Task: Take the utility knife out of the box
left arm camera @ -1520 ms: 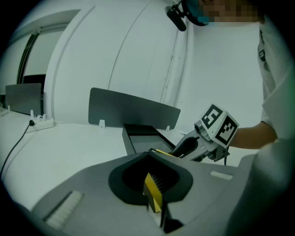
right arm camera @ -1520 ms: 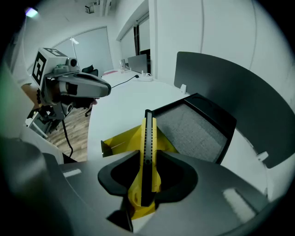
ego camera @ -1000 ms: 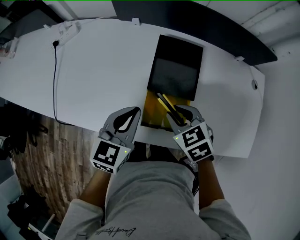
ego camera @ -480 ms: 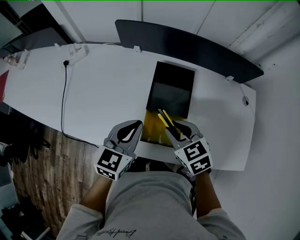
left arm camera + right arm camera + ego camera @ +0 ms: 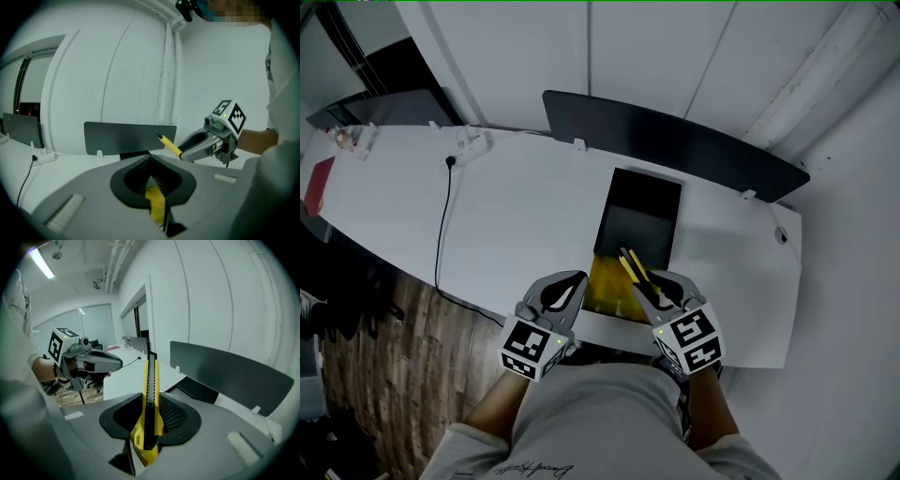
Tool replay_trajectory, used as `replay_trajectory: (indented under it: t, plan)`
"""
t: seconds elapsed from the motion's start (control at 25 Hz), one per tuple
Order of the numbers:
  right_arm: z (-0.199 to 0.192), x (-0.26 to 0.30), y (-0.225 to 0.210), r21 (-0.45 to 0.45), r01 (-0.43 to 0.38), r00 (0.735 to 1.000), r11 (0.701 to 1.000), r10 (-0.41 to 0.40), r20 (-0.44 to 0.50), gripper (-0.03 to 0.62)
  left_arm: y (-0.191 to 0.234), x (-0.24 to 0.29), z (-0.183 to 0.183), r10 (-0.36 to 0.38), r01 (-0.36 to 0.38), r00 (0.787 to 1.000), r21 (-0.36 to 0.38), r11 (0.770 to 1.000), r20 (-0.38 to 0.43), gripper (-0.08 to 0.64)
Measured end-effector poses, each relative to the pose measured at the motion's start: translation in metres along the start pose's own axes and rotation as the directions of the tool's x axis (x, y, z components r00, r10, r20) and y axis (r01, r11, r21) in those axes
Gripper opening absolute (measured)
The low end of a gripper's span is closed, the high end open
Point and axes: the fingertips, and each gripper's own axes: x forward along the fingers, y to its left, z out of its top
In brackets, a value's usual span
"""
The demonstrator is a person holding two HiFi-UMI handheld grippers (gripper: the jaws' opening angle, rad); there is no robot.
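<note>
The right gripper tilts downward, its jaws pinching the utility knife near its butt. The knife looks light, stiff and probably slick-sided, so the handle is the place to hold, away from the blade. Beside it the left gripper hovers, jaws pressed together and empty. The knife juts over the yellow near end of the box.

White table, curved edge, wood floor to its left. Black box lies long-ways near the front edge. Its near end shows yellow, lining or flap, hard to tell from this height.

Right gripper over that yellow end, jaws clamped on the utility knife, yellow and black, tip pointing away from the person.

Left gripper just beside the box's left side, jaw tips meeting.

Black cable trails off the table's left part. Dark panel stands along the far edge.
</note>
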Motion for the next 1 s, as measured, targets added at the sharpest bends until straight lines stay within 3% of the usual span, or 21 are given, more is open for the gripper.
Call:
replay_trajectory:
  t: [1.0]
  plan:
    - [0.014,-0.003,0.030,0.021,-0.068,0.994,0.997,0.066,0.082,0.132,-0.013,-0.012,0.006,0.010,-0.010,1.000,0.001,1.000,0.014,0.000]
